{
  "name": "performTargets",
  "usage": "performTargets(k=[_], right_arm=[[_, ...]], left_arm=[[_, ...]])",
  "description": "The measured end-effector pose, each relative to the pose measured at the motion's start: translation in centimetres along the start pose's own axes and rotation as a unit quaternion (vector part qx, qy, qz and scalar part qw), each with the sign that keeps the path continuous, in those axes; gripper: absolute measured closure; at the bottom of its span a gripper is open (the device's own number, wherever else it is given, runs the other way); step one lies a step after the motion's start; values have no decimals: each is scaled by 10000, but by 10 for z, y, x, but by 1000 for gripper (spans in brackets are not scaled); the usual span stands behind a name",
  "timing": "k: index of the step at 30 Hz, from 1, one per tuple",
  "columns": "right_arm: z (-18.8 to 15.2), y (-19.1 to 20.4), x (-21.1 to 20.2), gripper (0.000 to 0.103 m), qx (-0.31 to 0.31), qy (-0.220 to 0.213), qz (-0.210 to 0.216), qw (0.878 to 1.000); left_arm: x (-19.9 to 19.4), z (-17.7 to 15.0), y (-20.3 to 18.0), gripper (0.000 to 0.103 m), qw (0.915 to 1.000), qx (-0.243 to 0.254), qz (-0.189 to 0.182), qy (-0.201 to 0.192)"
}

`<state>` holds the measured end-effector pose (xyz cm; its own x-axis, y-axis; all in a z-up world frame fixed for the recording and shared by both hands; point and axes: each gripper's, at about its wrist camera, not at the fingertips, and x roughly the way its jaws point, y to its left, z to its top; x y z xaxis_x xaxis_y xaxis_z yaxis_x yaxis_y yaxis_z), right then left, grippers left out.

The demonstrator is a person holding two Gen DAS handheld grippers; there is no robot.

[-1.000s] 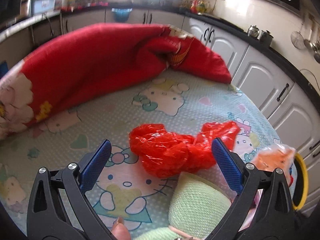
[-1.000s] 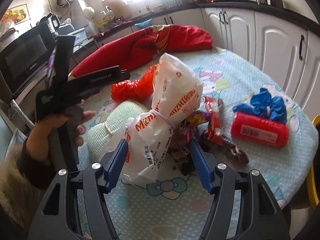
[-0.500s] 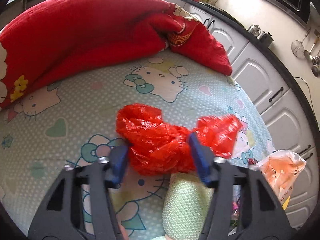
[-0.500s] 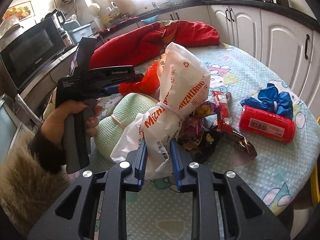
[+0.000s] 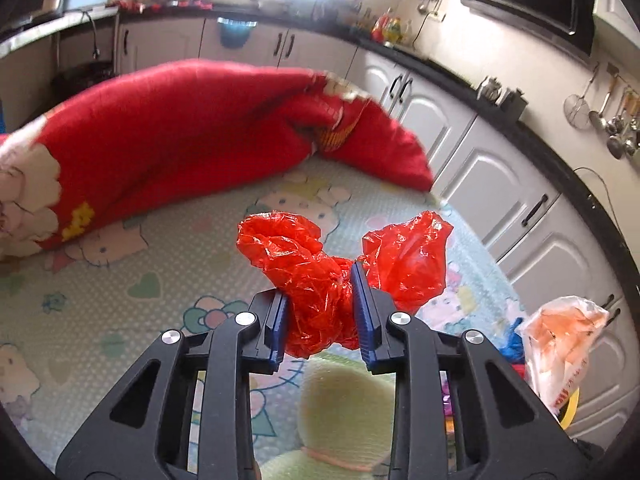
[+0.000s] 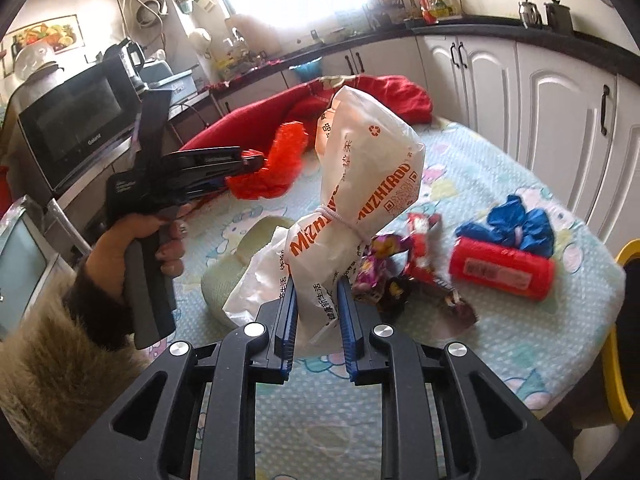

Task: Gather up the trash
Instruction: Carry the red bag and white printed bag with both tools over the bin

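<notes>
A crumpled red plastic bag (image 5: 304,252) hangs lifted off the cartoon-print tablecloth (image 5: 168,248). My left gripper (image 5: 318,280) pinches its middle, jaws still closing, pads pressing the plastic. In the right wrist view the same red bag (image 6: 280,164) sticks out of the left gripper (image 6: 252,166), which a hand (image 6: 116,256) in a furry sleeve holds. A white plastic bag with orange print (image 6: 360,168), tied with a white band, stands up from my right gripper (image 6: 316,282). Its jaws are closing on the bag's lower part, pads squeezing it. The white bag (image 5: 560,340) also shows at the left wrist view's right edge.
A red blanket (image 5: 180,132) lies across the far side of the table. A pale green knitted item (image 6: 228,276) sits below the bags. Snack wrappers (image 6: 404,264), a red roll (image 6: 500,268) and a blue bag (image 6: 516,228) lie to the right. A yellow chair (image 6: 616,344) and white cabinets (image 6: 552,112) border the table.
Both grippers have gone from wide apart to squeezed on their bags. The red bag has come up off the tablecloth, and the white bag has risen slightly.
</notes>
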<state>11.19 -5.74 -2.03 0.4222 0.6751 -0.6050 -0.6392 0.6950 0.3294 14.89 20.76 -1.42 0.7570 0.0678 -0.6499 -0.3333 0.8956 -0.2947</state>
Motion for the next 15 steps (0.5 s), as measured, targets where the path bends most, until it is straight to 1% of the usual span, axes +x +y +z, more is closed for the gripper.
performTargets(k=[2, 7, 15], right_arm=[[1, -5, -6, 84, -1, -59, -56, 10000], [4, -20, -22, 84, 32, -204, -223, 9995], [6, -53, -53, 84, 180, -449, -584, 9971]], left_arm=[[-9, 1, -7, 82, 9999, 42, -26, -102], [-27, 4, -35, 82, 9989, 232, -264, -298], [-35, -5, -87, 82, 9956, 611, -604, -368]])
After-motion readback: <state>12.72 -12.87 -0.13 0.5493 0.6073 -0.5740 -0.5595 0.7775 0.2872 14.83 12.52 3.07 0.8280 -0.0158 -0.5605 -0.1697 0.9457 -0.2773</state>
